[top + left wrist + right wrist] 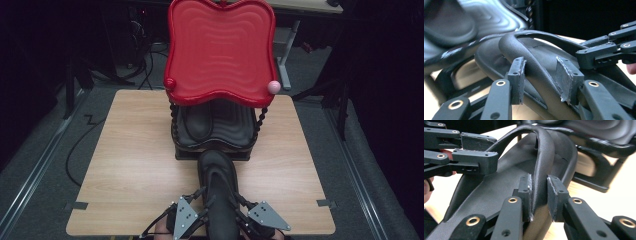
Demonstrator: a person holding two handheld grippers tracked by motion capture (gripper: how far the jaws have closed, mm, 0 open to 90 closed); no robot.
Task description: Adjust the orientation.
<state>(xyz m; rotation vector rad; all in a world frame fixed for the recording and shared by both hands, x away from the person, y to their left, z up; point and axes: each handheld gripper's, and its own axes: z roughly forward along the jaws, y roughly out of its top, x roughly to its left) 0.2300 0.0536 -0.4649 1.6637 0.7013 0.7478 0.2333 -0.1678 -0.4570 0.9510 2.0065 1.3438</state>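
Observation:
A black flip-flop sandal [217,185] is at the table's near edge, toe pointing at the rack. My left gripper [204,196] comes in from its left side and my right gripper [236,200] from its right. In the left gripper view the left gripper [541,80] is shut on the sandal's strap [536,67], a pad on each side. In the right gripper view the right gripper [539,195] pinches the other branch of the strap [541,170]. A second black sandal [197,122] lies in the rack's lower black tray [235,125].
A two-tier rack stands at the middle of the wooden table [135,150], its red wavy top tray [220,50] over the black one. A pink knob [273,86] and a red knob [170,83] cap its front posts. Dark floor and cables surround the table.

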